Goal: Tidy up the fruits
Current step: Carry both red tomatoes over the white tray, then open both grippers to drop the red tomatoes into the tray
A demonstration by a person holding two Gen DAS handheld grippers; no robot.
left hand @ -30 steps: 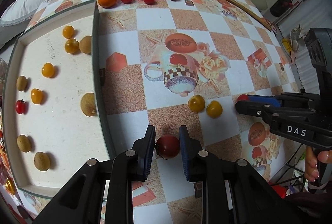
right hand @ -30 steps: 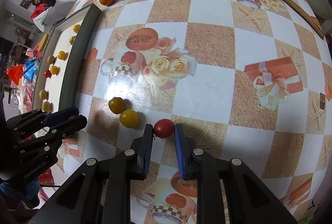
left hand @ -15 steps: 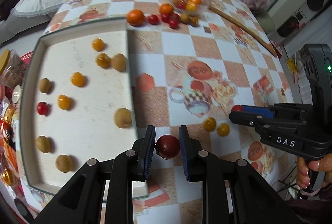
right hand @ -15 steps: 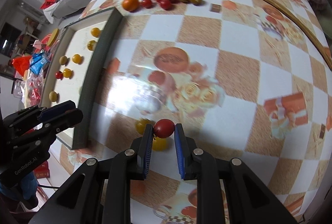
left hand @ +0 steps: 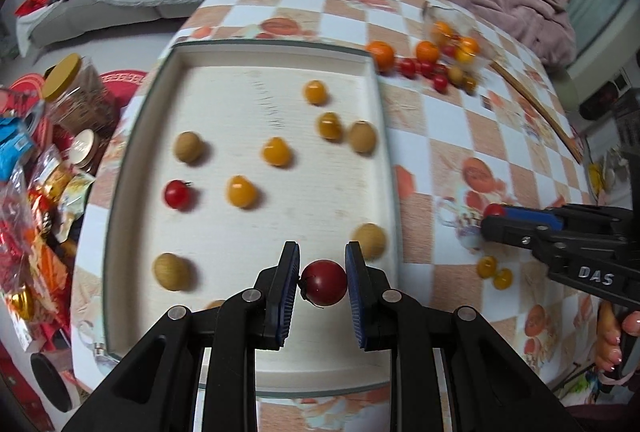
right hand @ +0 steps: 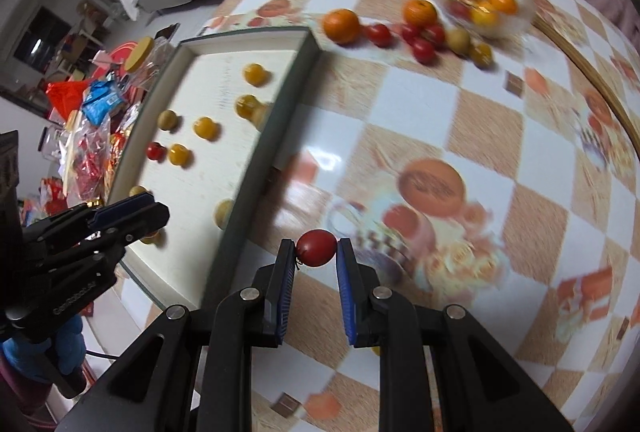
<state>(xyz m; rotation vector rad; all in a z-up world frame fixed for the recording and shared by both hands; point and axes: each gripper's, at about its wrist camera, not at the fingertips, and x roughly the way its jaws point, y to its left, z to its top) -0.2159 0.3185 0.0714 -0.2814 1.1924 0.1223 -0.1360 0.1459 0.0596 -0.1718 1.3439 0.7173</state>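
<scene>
My left gripper (left hand: 322,284) is shut on a dark red tomato (left hand: 324,287) and holds it above the near part of the white tray (left hand: 376,104). The tray holds several yellow tomatoes (left hand: 276,151), tan longans (left hand: 188,147) and one red tomato (left hand: 177,194). My right gripper (right hand: 316,252) is shut on a red tomato (right hand: 317,247) above the table, just right of the tray (right hand: 280,136). It also shows in the left wrist view (left hand: 496,216), right of the tray. The left gripper shows in the right wrist view (right hand: 132,212), over the tray's near end.
Two yellow tomatoes (left hand: 494,272) lie loose on the checkered table (left hand: 500,136). At the far side are oranges (right hand: 341,26), red tomatoes (right hand: 420,40) and a glass bowl (right hand: 516,20) of fruit. Snack packets and jars (left hand: 60,104) crowd the left, beyond the table edge.
Both grippers have lifted and swung left with their tomatoes. The left one has gone from the table to above the tray; the right one has come close to the tray's edge.
</scene>
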